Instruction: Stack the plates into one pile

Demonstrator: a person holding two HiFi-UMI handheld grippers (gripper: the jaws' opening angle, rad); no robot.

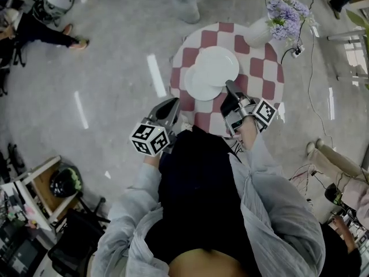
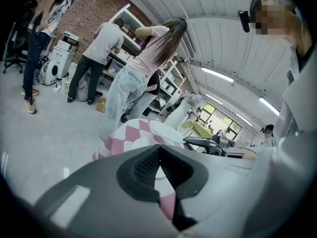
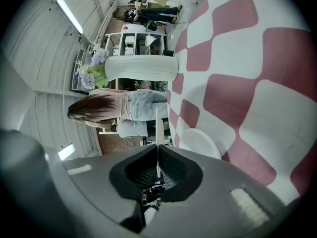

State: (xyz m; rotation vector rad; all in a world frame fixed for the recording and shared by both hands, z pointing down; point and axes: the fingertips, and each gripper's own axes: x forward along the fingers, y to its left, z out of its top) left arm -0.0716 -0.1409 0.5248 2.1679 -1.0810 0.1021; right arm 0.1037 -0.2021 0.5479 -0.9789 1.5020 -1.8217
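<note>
Two white plates are on the round red-and-white checked table (image 1: 253, 68). My right gripper (image 1: 229, 86) is shut on the near rim of the upper plate (image 1: 219, 64), which overlaps the lower plate (image 1: 199, 85). In the right gripper view the held plate (image 3: 157, 125) shows edge-on as a thin white line between the jaws of the right gripper (image 3: 157, 145), and the other plate (image 3: 199, 143) lies on the cloth beside it. My left gripper (image 1: 172, 104) hovers at the table's near-left edge, shut and holding nothing. In its own view the left gripper (image 2: 158, 148) points across the table.
A white vase (image 1: 259, 32) with purple flowers (image 1: 286, 16) stands at the table's far right edge. Several people stand or sit beyond the table, one close to its far side (image 2: 131, 83). Shelves and a black helmet (image 1: 64, 182) are on my left.
</note>
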